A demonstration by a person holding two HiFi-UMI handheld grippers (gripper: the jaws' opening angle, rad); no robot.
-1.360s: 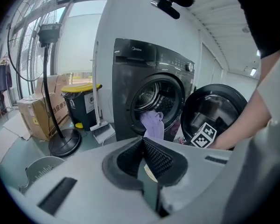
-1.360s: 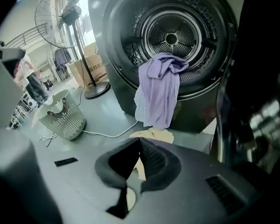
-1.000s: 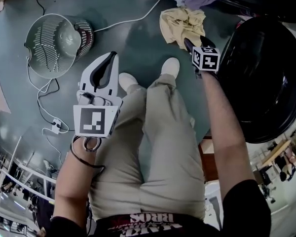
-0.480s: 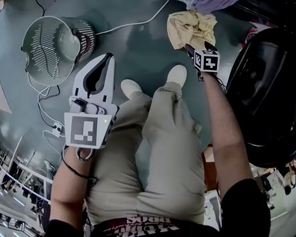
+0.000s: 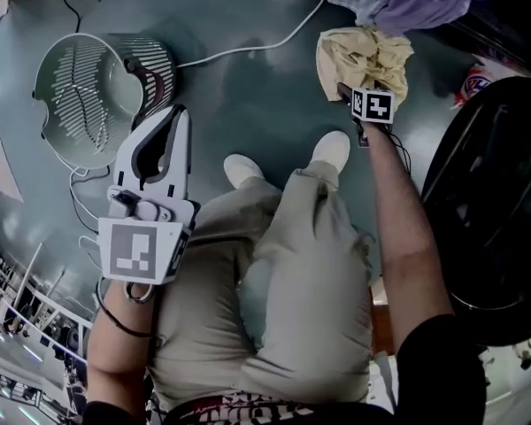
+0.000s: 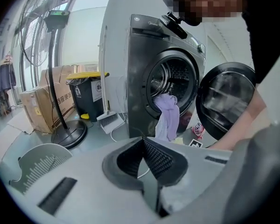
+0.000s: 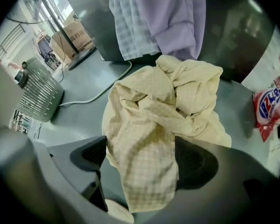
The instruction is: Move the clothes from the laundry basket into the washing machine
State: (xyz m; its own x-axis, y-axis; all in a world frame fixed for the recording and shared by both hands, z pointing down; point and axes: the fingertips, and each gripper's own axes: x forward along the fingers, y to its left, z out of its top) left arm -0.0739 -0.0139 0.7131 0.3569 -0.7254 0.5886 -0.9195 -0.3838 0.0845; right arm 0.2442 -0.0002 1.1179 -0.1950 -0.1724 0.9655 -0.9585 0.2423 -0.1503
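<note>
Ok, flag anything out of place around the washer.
The yellow checked cloth lies crumpled on the floor before the washing machine, not inside it. A lilac garment hangs half out of the drum opening.

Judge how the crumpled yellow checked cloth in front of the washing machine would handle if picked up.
Probably floppy: the yellow checked cloth sits in soft folds, so it should drape rather than hold shape. Likely light for its bulk, as the fabric looks thin. A loose flap might trail or snag when lifted.
</note>
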